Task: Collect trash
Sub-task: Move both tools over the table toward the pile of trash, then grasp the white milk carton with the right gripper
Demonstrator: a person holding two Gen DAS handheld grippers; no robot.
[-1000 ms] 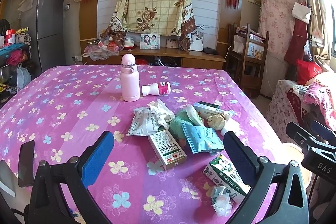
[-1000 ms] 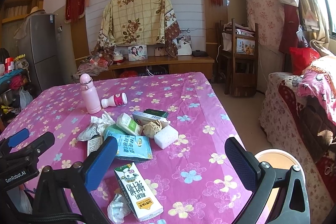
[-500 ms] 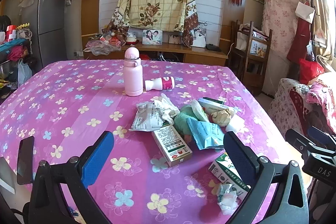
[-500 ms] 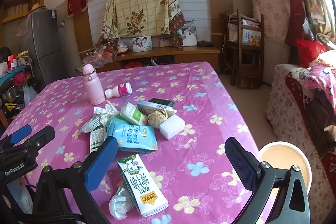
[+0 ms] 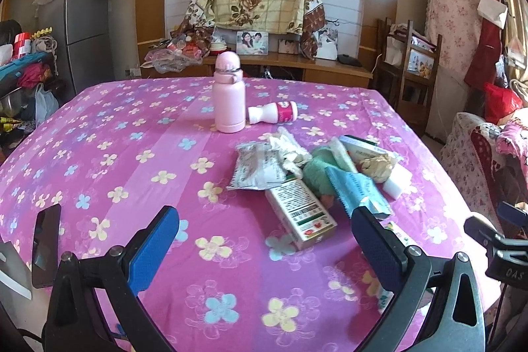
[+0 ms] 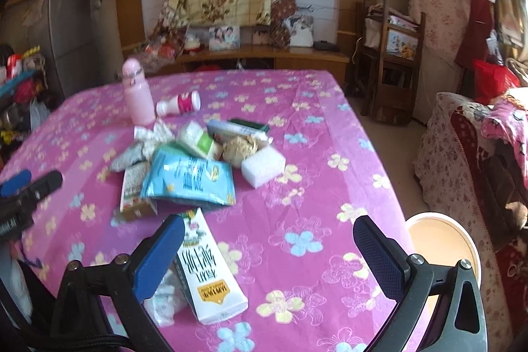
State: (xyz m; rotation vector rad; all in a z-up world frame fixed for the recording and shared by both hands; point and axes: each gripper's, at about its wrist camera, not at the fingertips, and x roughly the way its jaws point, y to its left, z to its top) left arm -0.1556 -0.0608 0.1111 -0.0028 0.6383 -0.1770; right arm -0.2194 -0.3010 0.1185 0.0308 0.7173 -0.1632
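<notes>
While both claws hang spread and empty over the table (image 5: 99,134), the left claw (image 5: 264,240) faces the trash pile (image 5: 313,174) at its 1 o'clock; the right claw (image 6: 269,253) has a milk carton (image 6: 206,272) at 9 o'clock.

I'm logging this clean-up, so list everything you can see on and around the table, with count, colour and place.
table: one, purple flowered cloth, centre
flask: one, pink, upright, far side
small bottle: one, white with pink label, lying beside the flask
crumpled tissues: a few, white, in the trash pile
silver wrapper: one, pile's left edge
blue pouch: one, pile's front
green-white box: one, near side of the pile
brown paper ball: one, pile's right
white sponge block: one, right of pile
milk carton: one, white-green, nearest edge
bin: one, white, floor at right
left claw: open, empty
right claw: open, empty
</notes>
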